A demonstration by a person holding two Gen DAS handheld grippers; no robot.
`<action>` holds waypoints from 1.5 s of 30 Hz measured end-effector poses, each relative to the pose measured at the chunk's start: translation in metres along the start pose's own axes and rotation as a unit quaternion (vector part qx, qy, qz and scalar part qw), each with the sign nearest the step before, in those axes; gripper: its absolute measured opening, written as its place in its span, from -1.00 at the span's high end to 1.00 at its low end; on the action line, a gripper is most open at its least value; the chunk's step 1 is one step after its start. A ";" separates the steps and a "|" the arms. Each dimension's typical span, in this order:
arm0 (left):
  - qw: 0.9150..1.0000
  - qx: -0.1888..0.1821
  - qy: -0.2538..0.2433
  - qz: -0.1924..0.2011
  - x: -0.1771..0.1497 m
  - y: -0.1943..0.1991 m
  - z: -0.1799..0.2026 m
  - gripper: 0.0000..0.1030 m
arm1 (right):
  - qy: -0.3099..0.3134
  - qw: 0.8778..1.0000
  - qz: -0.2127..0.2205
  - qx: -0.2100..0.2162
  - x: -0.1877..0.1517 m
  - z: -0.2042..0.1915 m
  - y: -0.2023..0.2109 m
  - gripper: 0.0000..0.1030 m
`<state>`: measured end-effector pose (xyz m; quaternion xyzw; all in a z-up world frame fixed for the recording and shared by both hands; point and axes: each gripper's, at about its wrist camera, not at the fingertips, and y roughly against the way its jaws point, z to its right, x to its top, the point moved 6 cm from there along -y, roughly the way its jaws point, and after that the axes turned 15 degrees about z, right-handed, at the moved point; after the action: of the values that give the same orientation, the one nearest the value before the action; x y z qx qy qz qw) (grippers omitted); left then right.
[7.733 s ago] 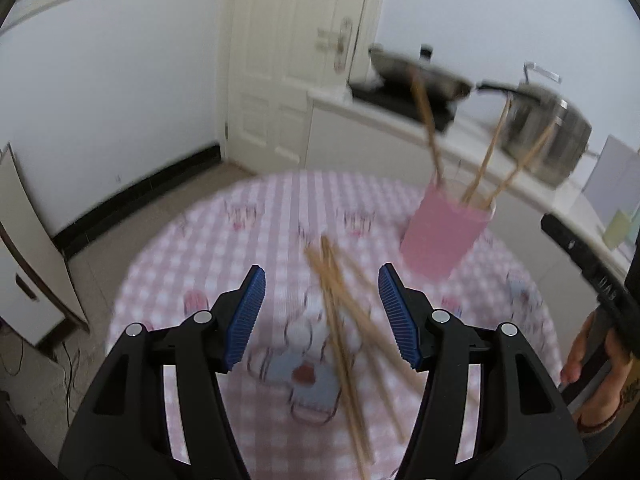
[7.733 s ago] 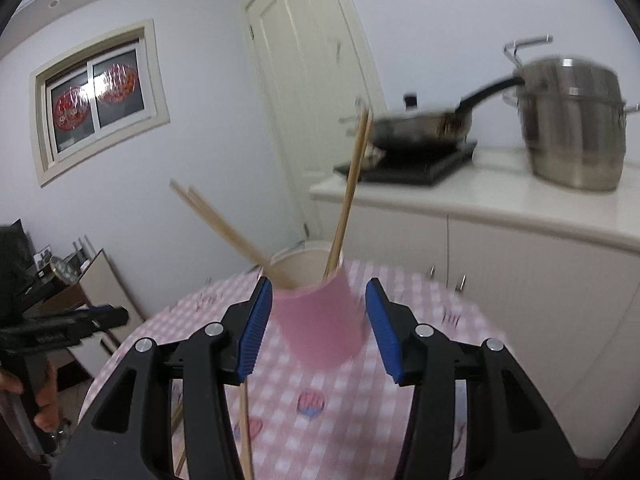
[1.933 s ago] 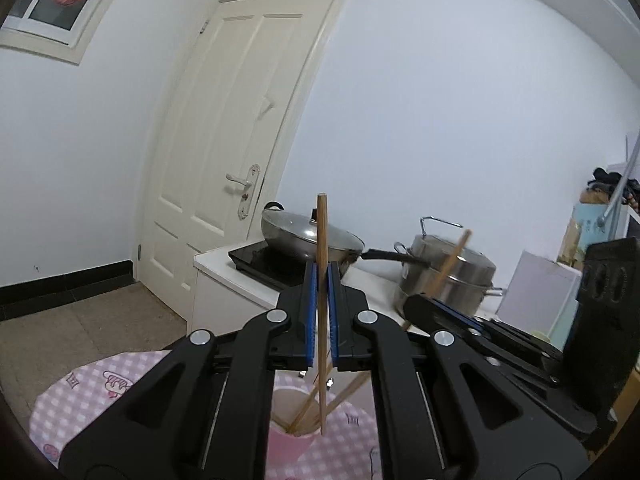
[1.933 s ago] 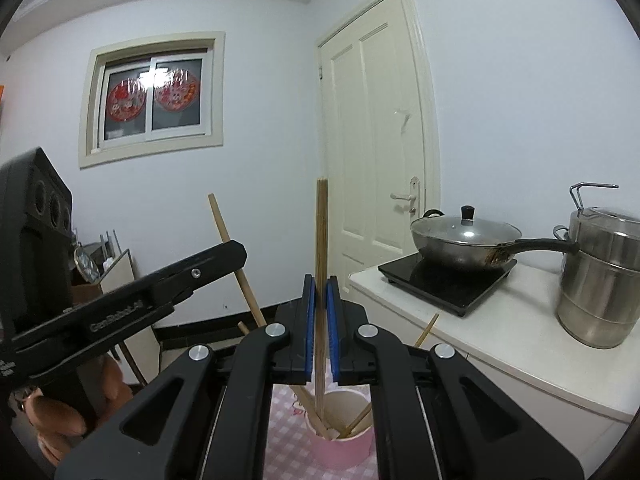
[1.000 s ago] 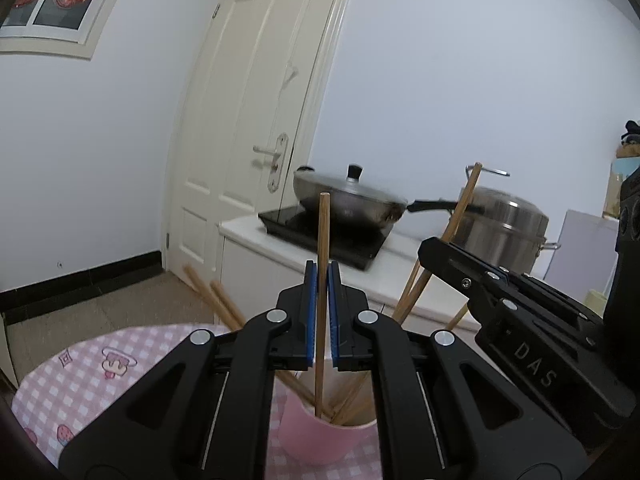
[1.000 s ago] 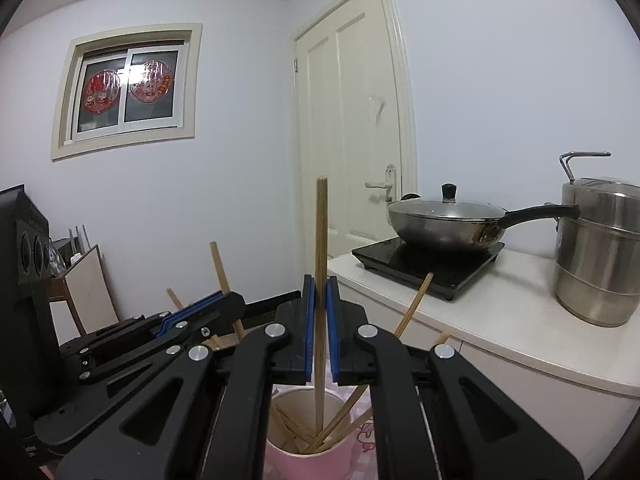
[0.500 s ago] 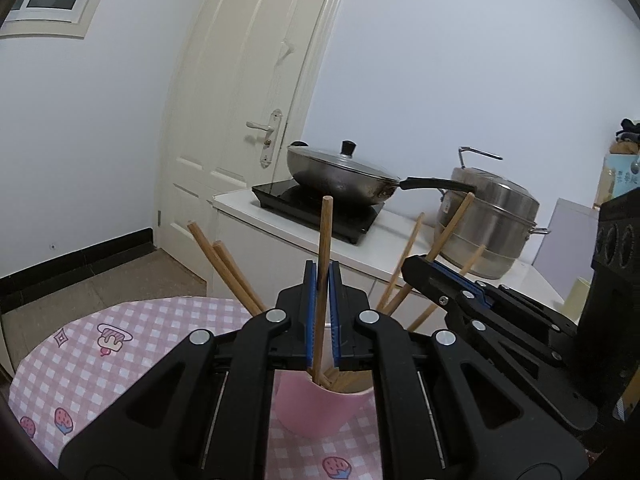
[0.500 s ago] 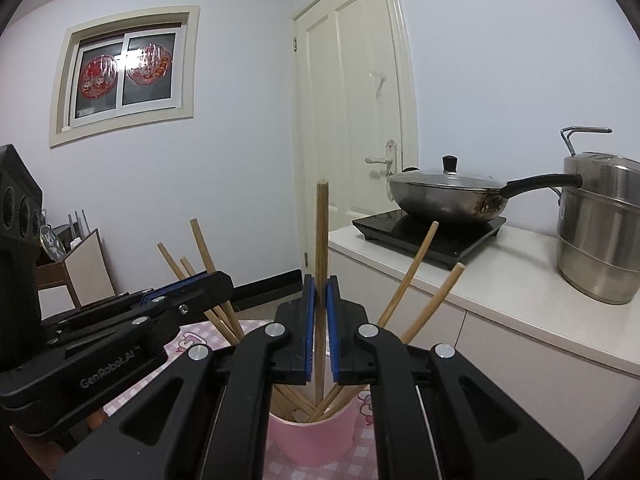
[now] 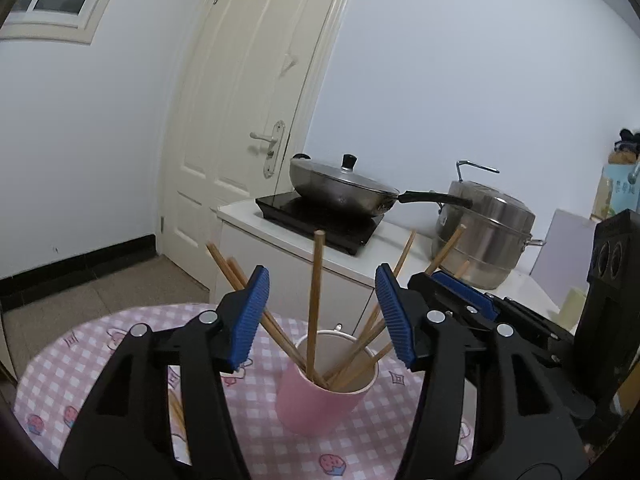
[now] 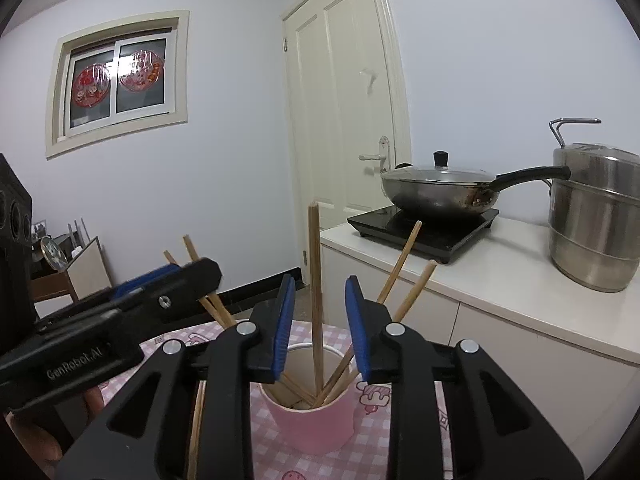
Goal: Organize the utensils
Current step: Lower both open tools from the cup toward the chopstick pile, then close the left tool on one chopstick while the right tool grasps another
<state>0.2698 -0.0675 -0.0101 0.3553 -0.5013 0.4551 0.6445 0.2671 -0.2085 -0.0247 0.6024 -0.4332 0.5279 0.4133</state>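
A pink cup [image 9: 316, 408] [image 10: 316, 426] stands on the pink checked tablecloth [image 9: 80, 364] and holds several wooden chopsticks. One chopstick [image 9: 316, 300] stands nearly upright in it between the jaws of my left gripper [image 9: 320, 316], which is open and touches nothing. Another upright chopstick [image 10: 316, 280] stands in the cup between the jaws of my right gripper [image 10: 320, 324], also open and apart from it. Loose chopsticks [image 9: 176, 412] [image 10: 196, 420] lie on the table at the left.
A counter [image 10: 500, 280] behind the table carries an induction hob with a lidded wok [image 10: 436, 188] and a steel steamer pot [image 10: 596, 216]. A white door [image 9: 248, 120] is behind. The other gripper's body shows in each view, the right one [image 9: 520, 320] and the left one [image 10: 100, 320].
Both grippers were shut on a chopstick held over the cup; both have opened and the chopsticks now stand in the cup.
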 end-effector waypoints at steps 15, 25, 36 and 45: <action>1.000 0.018 0.006 -0.003 0.018 0.044 -0.025 -0.27 | -0.001 1.000 0.007 0.010 0.007 -0.007 0.041 0.44; 0.994 0.076 0.038 -0.075 -0.011 0.077 -0.084 -0.28 | -0.004 0.998 -0.052 0.046 -0.035 -0.031 0.057 0.43; 0.955 0.111 0.038 -0.272 -0.124 0.062 -0.120 -0.28 | -0.032 0.978 -0.183 0.100 -0.109 -0.067 0.034 0.43; 0.940 0.117 0.012 -0.320 -0.158 0.043 -0.119 -0.28 | -0.044 0.964 -0.242 0.104 -0.142 -0.072 0.021 0.43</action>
<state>0.2544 0.0189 -0.1919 0.5642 -0.2967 0.2847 0.7160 0.2171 -0.1335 -0.1580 0.7514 -0.2351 0.4275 0.4442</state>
